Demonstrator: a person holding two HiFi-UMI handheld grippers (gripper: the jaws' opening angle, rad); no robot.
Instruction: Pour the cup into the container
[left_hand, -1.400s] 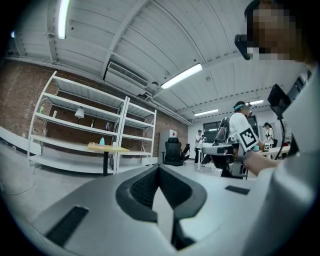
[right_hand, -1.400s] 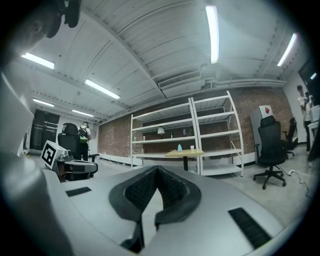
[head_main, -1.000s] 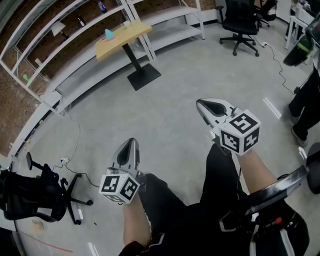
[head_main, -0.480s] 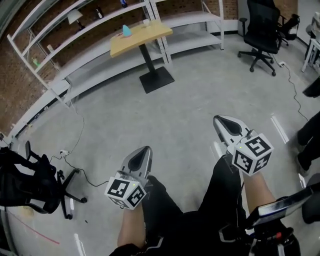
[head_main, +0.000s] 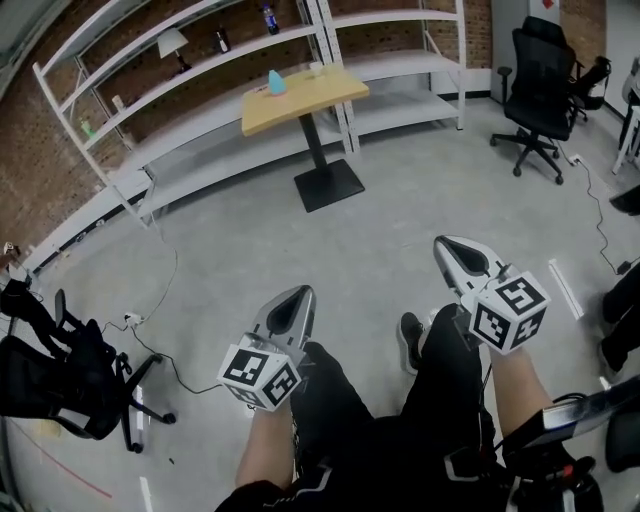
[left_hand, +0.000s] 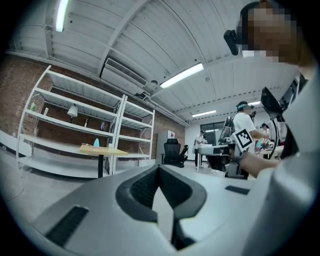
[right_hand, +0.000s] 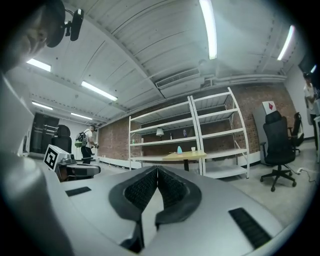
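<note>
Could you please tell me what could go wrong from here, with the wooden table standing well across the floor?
Tripping: a thin black cable trails over the grey floor left of the person's legs, beside a black office chair.
Grasp: the left gripper and right gripper are both shut and empty; one must open before it meets the small white cup, or it may knock it.
Crowding: that cup stands close to a small light-blue object near the far edge of the light wooden table.

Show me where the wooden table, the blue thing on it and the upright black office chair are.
wooden table (head_main: 312, 98): head view, bare part of its top.
blue thing (head_main: 276, 82): head view, its middle.
black office chair (head_main: 535, 70): head view, its backrest.
</note>
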